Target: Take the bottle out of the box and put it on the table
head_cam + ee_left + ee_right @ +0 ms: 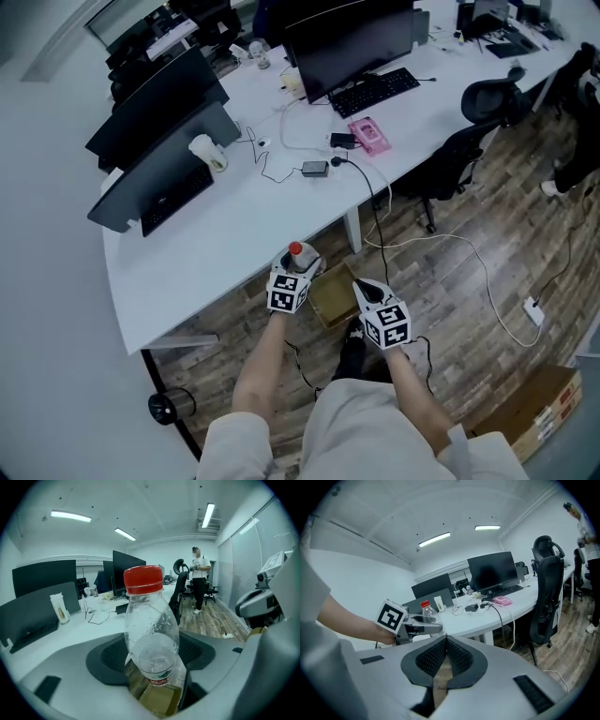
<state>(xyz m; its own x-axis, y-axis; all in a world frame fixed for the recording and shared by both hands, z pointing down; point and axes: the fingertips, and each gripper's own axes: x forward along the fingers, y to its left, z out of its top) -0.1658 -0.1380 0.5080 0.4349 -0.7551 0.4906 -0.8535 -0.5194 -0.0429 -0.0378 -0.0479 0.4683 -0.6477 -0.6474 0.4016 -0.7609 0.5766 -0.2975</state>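
Note:
A clear plastic bottle [297,255] with a red cap stands upright between the jaws of my left gripper [300,266], which is shut on it just off the white table's [225,234] front edge. In the left gripper view the bottle [151,634] fills the centre, gripped low on its body by the left gripper [154,660]. The open cardboard box [333,296] lies on the floor below and to the right. My right gripper [362,287] hovers over the box's right side, shut and empty. In the right gripper view its fingertips meet [444,637], and the bottle [426,611] shows beyond them.
The table carries monitors [352,42], keyboards [373,92], a pink item [368,135], a white cup [208,153] and cables. Office chairs [487,98] stand on the wooden floor to the right. Another cardboard box [530,412] sits at bottom right. A person [200,578] stands far off.

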